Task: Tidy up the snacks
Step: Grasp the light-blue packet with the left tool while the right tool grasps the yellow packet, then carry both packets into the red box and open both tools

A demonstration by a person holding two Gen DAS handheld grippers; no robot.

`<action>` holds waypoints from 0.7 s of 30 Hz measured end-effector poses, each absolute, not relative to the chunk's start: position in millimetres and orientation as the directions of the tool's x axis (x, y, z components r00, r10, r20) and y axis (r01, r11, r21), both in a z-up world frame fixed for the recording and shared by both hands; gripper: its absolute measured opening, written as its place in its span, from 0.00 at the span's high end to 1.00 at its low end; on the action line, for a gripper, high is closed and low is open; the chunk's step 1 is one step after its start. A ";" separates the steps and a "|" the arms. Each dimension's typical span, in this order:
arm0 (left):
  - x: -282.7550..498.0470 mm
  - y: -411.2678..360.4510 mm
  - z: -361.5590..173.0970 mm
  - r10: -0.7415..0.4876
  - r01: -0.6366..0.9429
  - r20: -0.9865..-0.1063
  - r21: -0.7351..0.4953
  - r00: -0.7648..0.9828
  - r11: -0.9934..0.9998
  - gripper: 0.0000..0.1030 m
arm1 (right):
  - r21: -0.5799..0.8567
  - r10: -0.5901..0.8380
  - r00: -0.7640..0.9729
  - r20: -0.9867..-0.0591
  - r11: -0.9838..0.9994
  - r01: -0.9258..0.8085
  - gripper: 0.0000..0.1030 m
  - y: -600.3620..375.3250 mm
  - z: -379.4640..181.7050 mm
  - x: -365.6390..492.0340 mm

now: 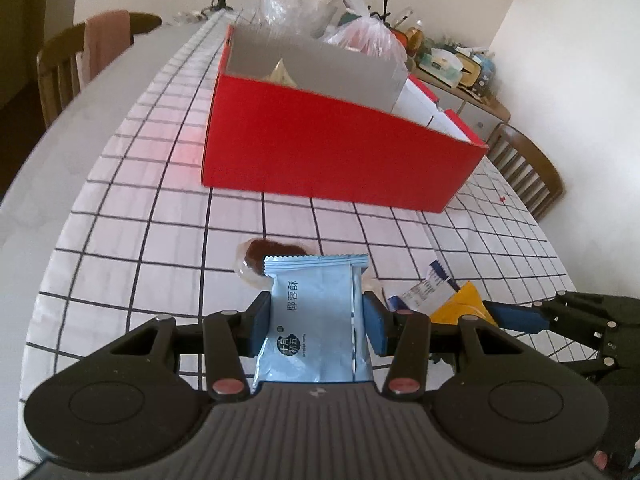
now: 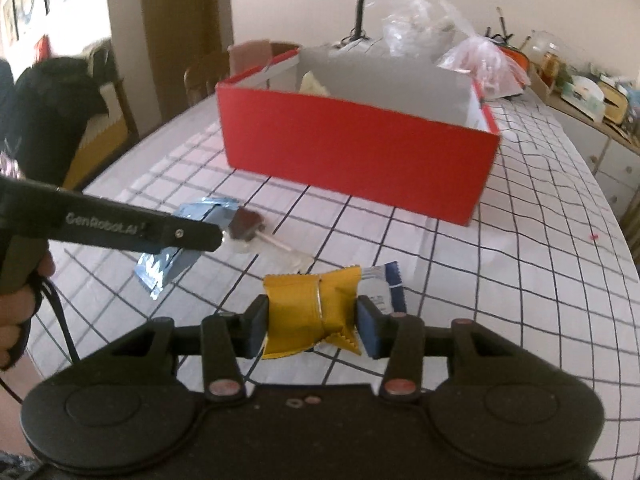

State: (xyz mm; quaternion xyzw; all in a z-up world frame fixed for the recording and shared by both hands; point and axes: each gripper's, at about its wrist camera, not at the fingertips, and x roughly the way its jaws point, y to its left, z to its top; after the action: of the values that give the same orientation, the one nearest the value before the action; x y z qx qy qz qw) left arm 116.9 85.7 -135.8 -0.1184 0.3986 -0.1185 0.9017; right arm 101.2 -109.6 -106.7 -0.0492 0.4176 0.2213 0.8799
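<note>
Biggest worry here: two packets are being carried at once, and either could get dropped short of the red box (image 1: 340, 152), which is sitting at 12 o'clock from both grippers. The light blue packet (image 1: 318, 320) is being pinched by the left gripper (image 1: 318, 326) across its middle, so it's being held fairly squarely. The yellow packet (image 2: 314, 312) is being squeezed hard by the right gripper (image 2: 314, 326), and it's being crumpled into a bow-tie shape, with one corner sticking out at 5 o'clock. A slip could be caused by that slick foil. The chocolate lollipop (image 2: 246, 228) and a white-and-blue wrapper (image 2: 384, 288) are being left on the checked tablecloth (image 2: 500, 280), and could get knocked on the way past.
</note>
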 end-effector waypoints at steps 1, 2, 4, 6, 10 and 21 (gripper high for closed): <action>115.2 83.1 -132.1 -0.299 0.117 -0.691 -0.299 0.658 0.947 0.54 | 0.118 0.360 0.554 -0.751 0.898 -0.424 0.57 -113.5 -105.5 101.2; 114.1 79.9 -128.6 -0.290 0.115 -0.693 -0.288 0.660 0.951 0.54 | 0.145 0.376 0.551 -0.745 0.898 -0.416 0.56 -118.0 -103.5 101.4; 112.8 73.1 -121.5 -0.265 0.103 -0.701 -0.265 0.662 0.959 0.54 | 0.195 0.408 0.550 -0.728 0.893 -0.405 0.57 -127.0 -98.5 102.7; 112.5 66.6 -114.0 -0.249 0.099 -0.705 -0.247 0.664 0.964 0.54 | 0.223 0.423 0.561 -0.712 0.893 -0.390 0.56 -135.6 -92.8 104.7; 112.1 52.3 -97.4 -0.220 0.106 -0.701 -0.204 0.679 0.973 0.54 | 0.247 0.431 0.590 -0.683 0.896 -0.369 0.56 -151.5 -79.5 112.7; 133.1 21.0 -43.8 -0.162 0.118 -0.652 -0.111 0.740 0.987 0.54 | 0.215 0.418 0.666 -0.618 0.904 -0.369 0.56 -169.6 -30.1 151.1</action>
State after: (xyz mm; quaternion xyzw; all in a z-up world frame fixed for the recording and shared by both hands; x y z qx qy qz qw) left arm 133.1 21.0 -43.8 -0.0313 0.3524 -0.0751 0.9323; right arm 151.1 -169.6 -30.1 0.0358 0.3471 0.2158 0.9119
